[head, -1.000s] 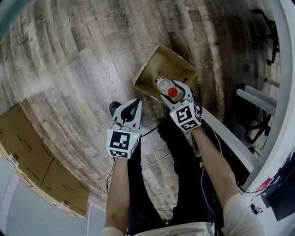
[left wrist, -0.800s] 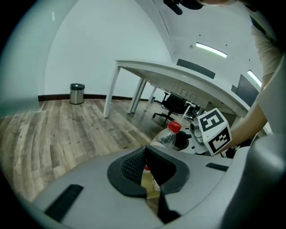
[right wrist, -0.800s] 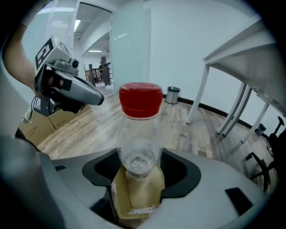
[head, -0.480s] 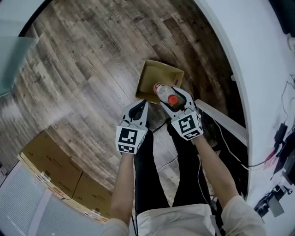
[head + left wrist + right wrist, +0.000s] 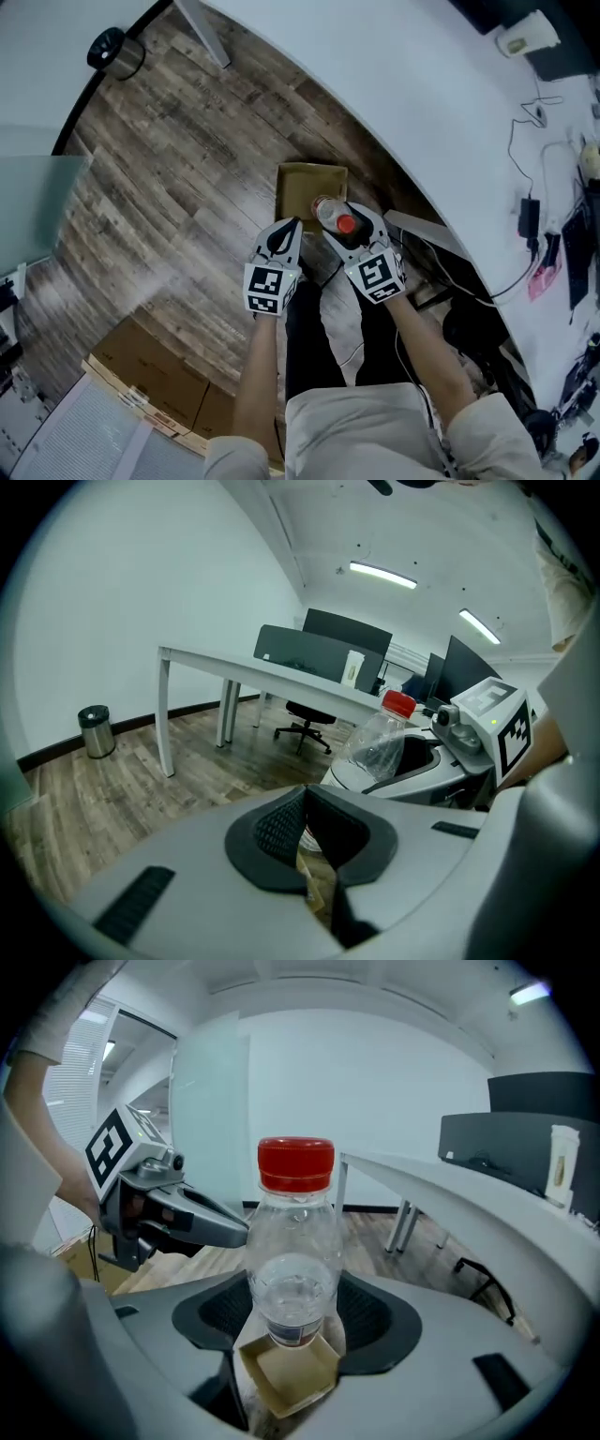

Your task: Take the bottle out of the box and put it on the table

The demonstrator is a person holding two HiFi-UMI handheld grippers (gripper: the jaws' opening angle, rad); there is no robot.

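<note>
A clear plastic bottle (image 5: 295,1241) with a red cap (image 5: 295,1162) stands upright between the jaws of my right gripper (image 5: 295,1312), which is shut on its lower body. In the head view the bottle (image 5: 330,214) hangs above the open cardboard box (image 5: 305,180) on the wooden floor, held by the right gripper (image 5: 341,221). The box (image 5: 286,1374) shows far below the bottle. My left gripper (image 5: 287,231) hovers beside it, shut with nothing in it. The left gripper view shows its jaws (image 5: 305,808) closed and the bottle (image 5: 378,741) to the right.
A long white table (image 5: 441,112) curves across the upper right, with cables and small devices on it. The table (image 5: 244,670) has thin legs, and an office chair (image 5: 302,722) stands behind it. A metal bin (image 5: 95,731) stands by the wall. Cardboard boxes (image 5: 159,389) lie at the lower left.
Both grippers have risen farther from the floor, and the bottle sits higher above the box. The head has swung, bringing the white table into view.
</note>
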